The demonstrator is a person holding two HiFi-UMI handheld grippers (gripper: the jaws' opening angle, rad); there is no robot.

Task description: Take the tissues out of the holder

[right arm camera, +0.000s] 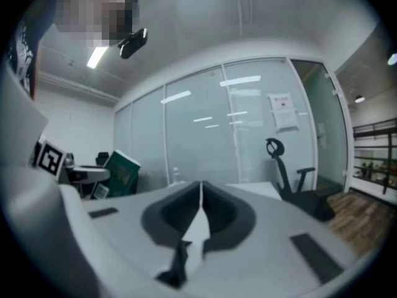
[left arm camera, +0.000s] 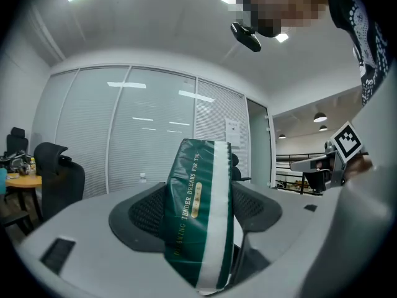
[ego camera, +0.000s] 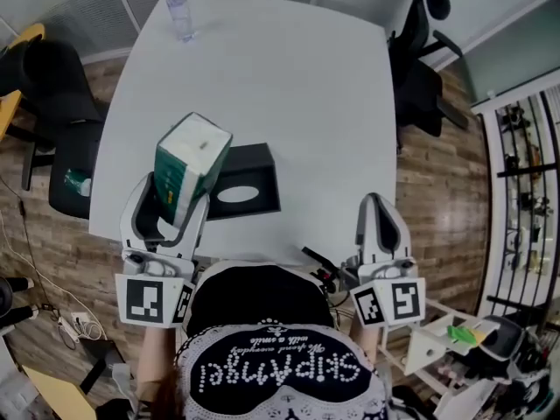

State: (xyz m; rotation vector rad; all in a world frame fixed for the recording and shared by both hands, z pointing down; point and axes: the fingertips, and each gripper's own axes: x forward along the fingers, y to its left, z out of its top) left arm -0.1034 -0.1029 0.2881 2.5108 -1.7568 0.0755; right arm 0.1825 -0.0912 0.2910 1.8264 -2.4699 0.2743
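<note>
Pinching the green tissue pack [ego camera: 191,160] in my left hand-held gripper [ego camera: 175,201], I hold it tilted above the black holder [ego camera: 261,163] on the white tabletop [ego camera: 289,77]. My right hand-held gripper [ego camera: 376,204], jaws pressed together and empty, points forward at the near right edge.

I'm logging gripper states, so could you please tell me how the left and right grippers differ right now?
The left gripper is shut on the tissue pack; the right gripper is shut on nothing. The left one is by the holder; the right one is off to the side, at the table's near edge. Both carry marker cubes.
</note>
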